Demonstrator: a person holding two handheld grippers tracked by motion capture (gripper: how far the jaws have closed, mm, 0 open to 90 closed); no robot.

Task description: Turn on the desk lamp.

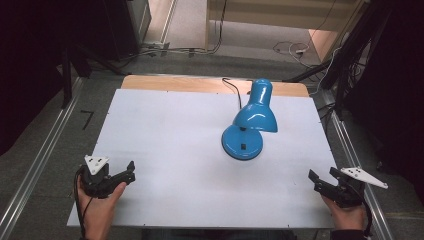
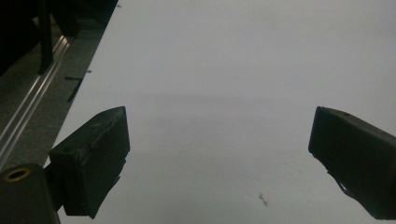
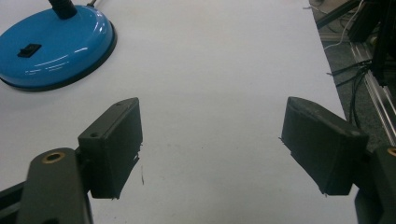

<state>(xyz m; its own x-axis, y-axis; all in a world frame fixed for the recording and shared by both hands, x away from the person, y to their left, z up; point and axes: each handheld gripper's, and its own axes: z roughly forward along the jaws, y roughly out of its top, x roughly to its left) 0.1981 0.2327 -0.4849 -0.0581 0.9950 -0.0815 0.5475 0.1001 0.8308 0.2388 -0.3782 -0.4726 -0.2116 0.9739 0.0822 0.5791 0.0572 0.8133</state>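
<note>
- A glossy blue metal desk lamp (image 1: 248, 125) with a round base and a bell-shaped shade is standing upright on the white rectangular tabletop (image 1: 165, 140), right of the centre and toward the far edge in the high view.
- The lamp's shade (image 1: 257, 114) is tilting forward and down, hanging over the rear part of the round blue base (image 1: 241, 142); a small black switch (image 1: 242, 147) is sitting on top of that base.
- A thin black cord (image 1: 233, 89) is running from behind the lamp toward the far edge of the table, across a strip of bare pale wood (image 1: 165, 83).
- The left gripper (image 1: 125, 176), black with a grey 3-cornered plate on top, is being held in the person's left hand (image 1: 100, 205) at the near left corner of the table, well apart from the lamp.
- In the left gripper view its 2 black jaws are standing spread wide, with bare white tabletop between them and nothing in their grasp.
- The right gripper (image 1: 322, 176) is being held in the person's right hand (image 1: 347, 212) at the near right corner, its jaws pointing inward toward the lamp and well short of it.
- In the right gripper view its 2 jaws are also standing wide apart and holding nothing; the lamp's round blue base (image 3: 51, 46) is showing beyond the left jaw, near the top left of that view.
- Both grippers are sitting low over the tabletop; whether they are touching it cannot be told.
- Grey floor, metal rails (image 1: 35, 165) and loose cables (image 1: 295, 49) are lying around the table.
</note>
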